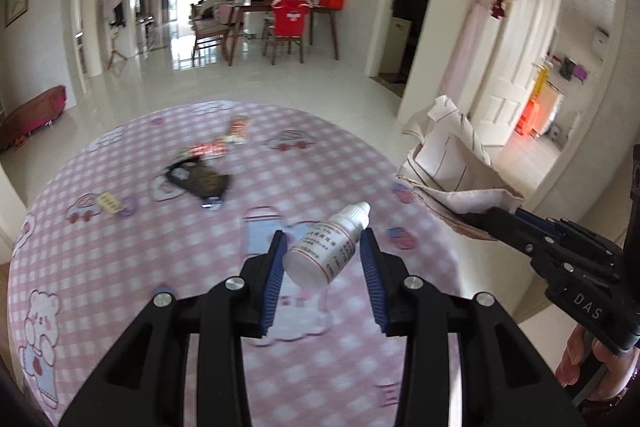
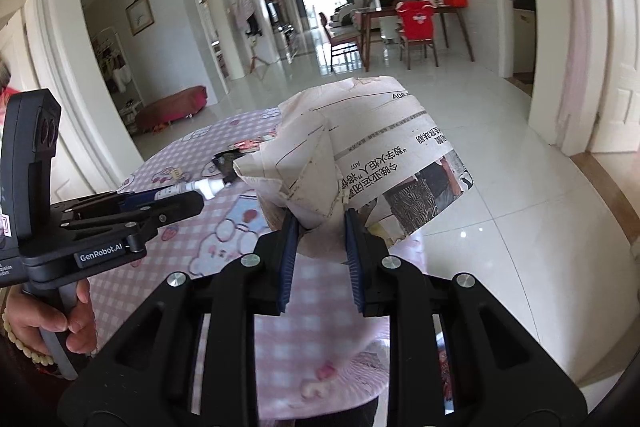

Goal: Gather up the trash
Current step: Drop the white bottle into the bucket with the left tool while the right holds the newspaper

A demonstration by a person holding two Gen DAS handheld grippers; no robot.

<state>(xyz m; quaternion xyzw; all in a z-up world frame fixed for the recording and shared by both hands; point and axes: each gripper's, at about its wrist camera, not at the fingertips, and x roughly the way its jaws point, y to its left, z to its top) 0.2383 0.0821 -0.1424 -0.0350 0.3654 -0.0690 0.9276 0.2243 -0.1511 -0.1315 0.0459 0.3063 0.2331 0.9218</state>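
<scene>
Trash collection mid-carry: left claw (image 1: 323, 247) grips a small white plastic dropper bottle (image 1: 326, 249) above the pink checked counter (image 1: 120, 227); right claw (image 2: 320, 227) pinches a folded newspaper container (image 2: 360, 155) beside it. Next, likely, bottle goes over the paper's opening for release.

I see a round table (image 1: 120, 211) with pink checked cloth, glossy white floor (image 1: 280, 79), wooden dining table (image 1: 256, 7), chair (image 1: 286, 27) draped in red shirt, low red bench (image 1: 32, 115) by wall.

Table edge (image 1: 80, 163) clear (wrappers (image 1: 200, 179) crowd centre)
</scene>
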